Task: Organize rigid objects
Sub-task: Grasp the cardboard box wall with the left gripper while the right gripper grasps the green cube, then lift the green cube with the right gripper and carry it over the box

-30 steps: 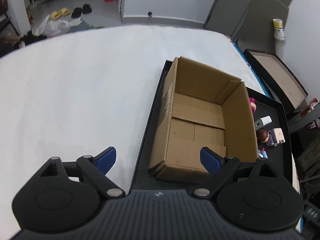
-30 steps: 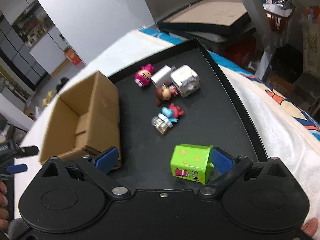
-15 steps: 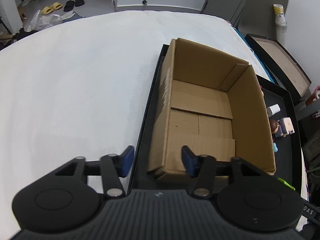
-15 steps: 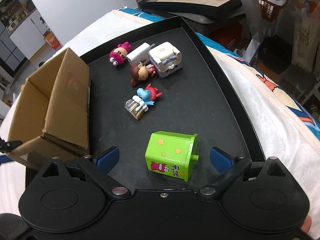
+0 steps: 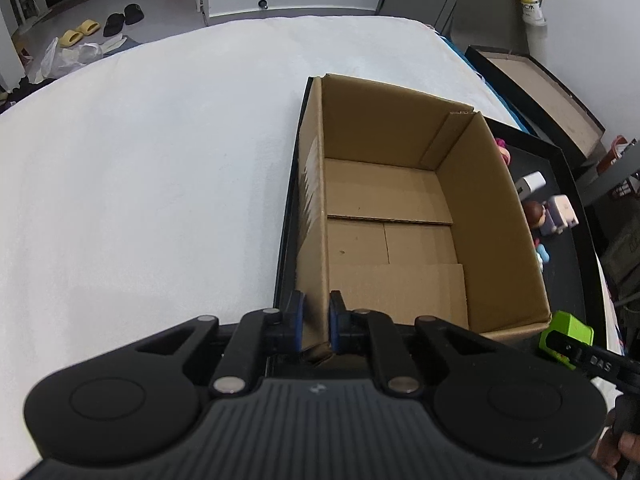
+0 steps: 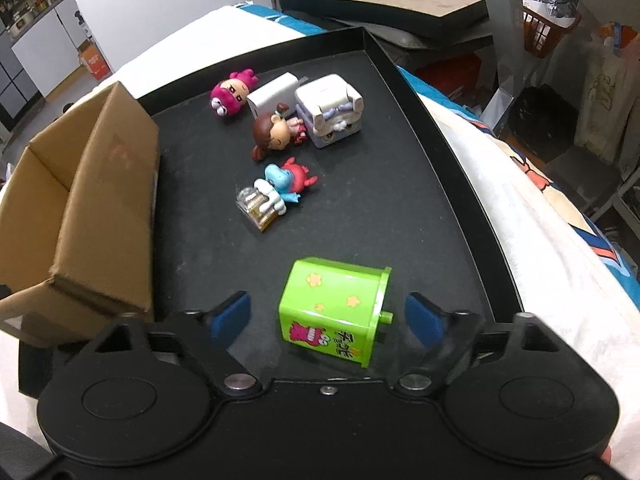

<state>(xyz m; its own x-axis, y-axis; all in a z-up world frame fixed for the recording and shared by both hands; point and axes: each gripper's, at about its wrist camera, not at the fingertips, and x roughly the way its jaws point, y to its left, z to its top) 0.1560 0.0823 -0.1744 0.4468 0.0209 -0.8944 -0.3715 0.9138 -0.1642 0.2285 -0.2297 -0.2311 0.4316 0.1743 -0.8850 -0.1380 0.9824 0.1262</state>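
An open, empty cardboard box [image 5: 400,216] stands on the left part of a black tray [image 6: 400,208]. My left gripper [image 5: 316,322] is shut on the box's near left corner wall. My right gripper [image 6: 326,318] is open, its fingers on either side of a green toy bin [image 6: 332,310] lying on its side on the tray. Farther on the tray lie a blue and red figure [image 6: 276,192], a brown-haired doll [image 6: 276,134], a pink figure [image 6: 230,94], a white charger [image 6: 272,96] and a pale cube toy [image 6: 330,110]. The box also shows in the right wrist view [image 6: 92,208].
The tray lies on a white bed cover [image 5: 140,180]. A framed board [image 6: 396,4] lies beyond the tray. A laundry basket [image 6: 548,28] and clutter stand off the bed to the right. Shoes [image 5: 80,34] lie on the far floor.
My left gripper moved right and closed onto the box's near left corner. My right gripper moved forward so its open fingers flank the green bin.
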